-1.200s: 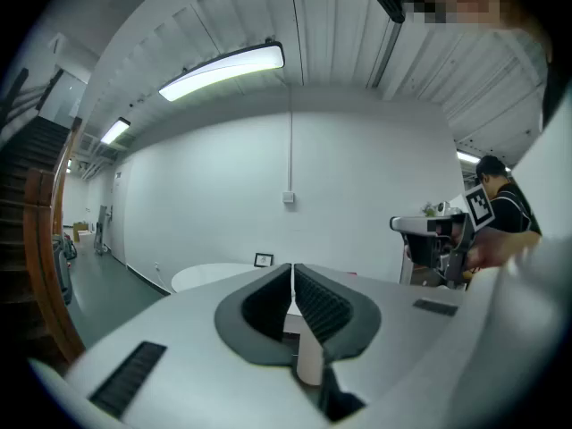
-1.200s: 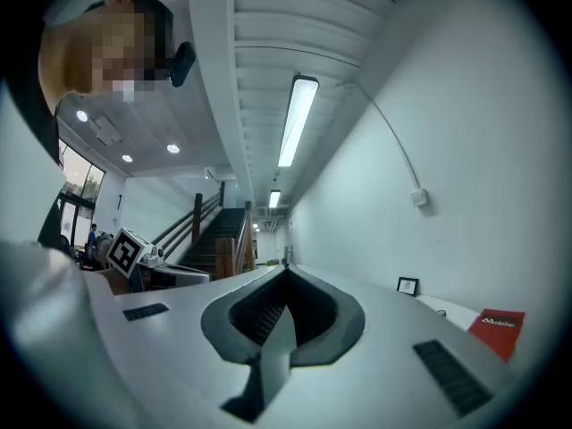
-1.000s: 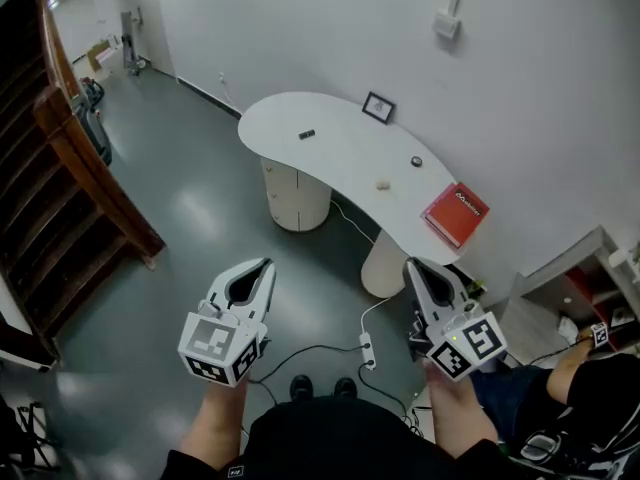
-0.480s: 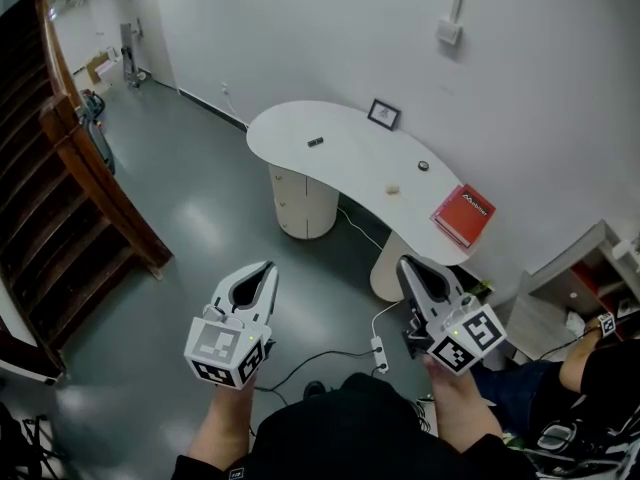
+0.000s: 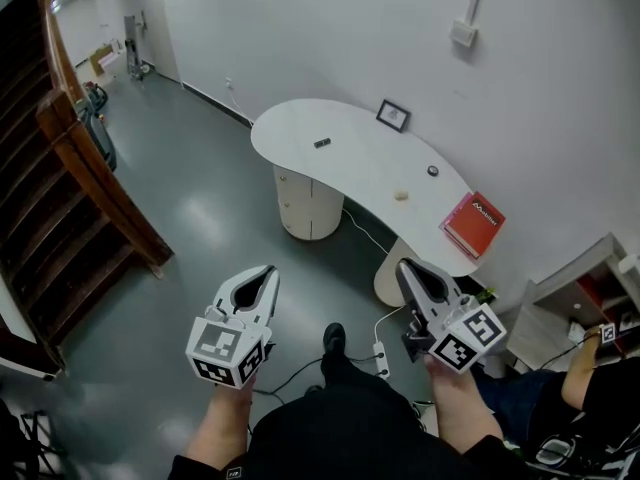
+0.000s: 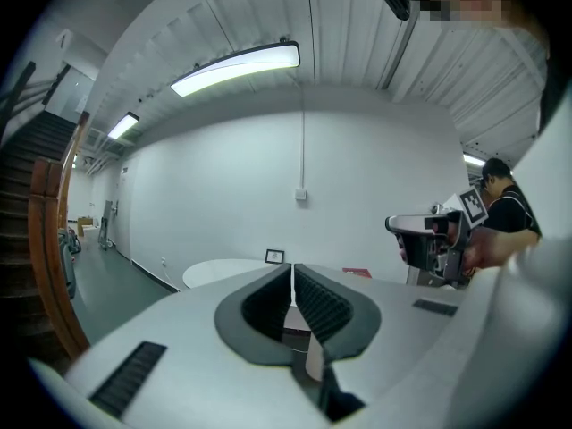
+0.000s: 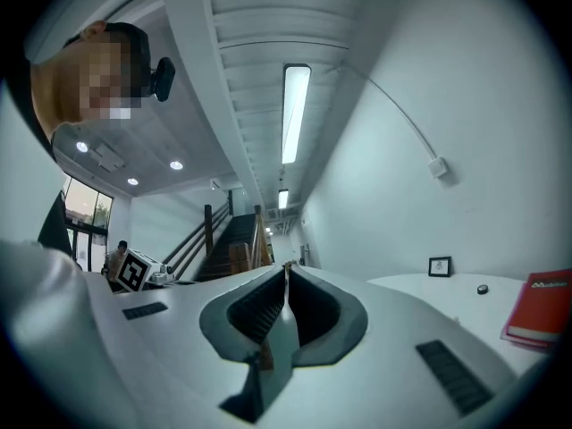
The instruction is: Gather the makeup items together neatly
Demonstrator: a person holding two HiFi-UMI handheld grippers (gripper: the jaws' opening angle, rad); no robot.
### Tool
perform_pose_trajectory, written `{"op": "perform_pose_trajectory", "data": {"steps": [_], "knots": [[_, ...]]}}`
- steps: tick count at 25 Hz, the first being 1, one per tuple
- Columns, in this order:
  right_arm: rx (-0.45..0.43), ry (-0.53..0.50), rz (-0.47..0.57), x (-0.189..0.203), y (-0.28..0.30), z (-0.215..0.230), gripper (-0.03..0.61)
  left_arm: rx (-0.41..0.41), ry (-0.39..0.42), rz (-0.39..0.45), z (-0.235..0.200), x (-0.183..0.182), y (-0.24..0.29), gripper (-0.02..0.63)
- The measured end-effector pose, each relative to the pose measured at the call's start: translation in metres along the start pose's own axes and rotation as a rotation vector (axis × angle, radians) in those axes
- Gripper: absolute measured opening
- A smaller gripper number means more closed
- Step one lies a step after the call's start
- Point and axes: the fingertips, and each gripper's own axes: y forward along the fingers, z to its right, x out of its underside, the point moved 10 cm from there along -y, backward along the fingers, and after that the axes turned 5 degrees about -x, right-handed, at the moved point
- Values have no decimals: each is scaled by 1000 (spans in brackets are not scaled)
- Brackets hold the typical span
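Note:
A curved white table (image 5: 340, 163) stands against the wall ahead. On it lie a small black item (image 5: 322, 143), a small round dark item (image 5: 433, 171) and a small pale item (image 5: 402, 195). My left gripper (image 5: 267, 271) and right gripper (image 5: 402, 267) hang over the grey floor, well short of the table, both shut with nothing between the jaws. The left gripper view shows the shut left gripper (image 6: 292, 267) with the table (image 6: 219, 270) far beyond. In the right gripper view the shut right gripper (image 7: 286, 267) has the table (image 7: 447, 286) at its right.
A red book (image 5: 473, 224) lies on the table's right end, and a small framed picture (image 5: 393, 116) stands at its back. A wooden staircase (image 5: 70, 178) rises at left. A power strip and cable (image 5: 380, 353) lie on the floor. A person (image 5: 595, 383) sits at lower right.
The view has drawn a little nearer to the table and shifted right. Both grippers keep their place in front of the body, still shut.

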Motion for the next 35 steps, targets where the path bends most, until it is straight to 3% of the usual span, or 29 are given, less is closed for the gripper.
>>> {"op": "perform_pose_trajectory", "data": {"steps": [11,23,35], "knots": [[-64,113,-32,11,89,120,37,-35,2,-56,-46,-11,120,20],[-100,148,-53,-4,163,261,37,-44,-21,-88,-74,-33,262,20],[-69,189,-64,9,202,310,37,-22,-22,-94,-110,-34,332,20]]}}
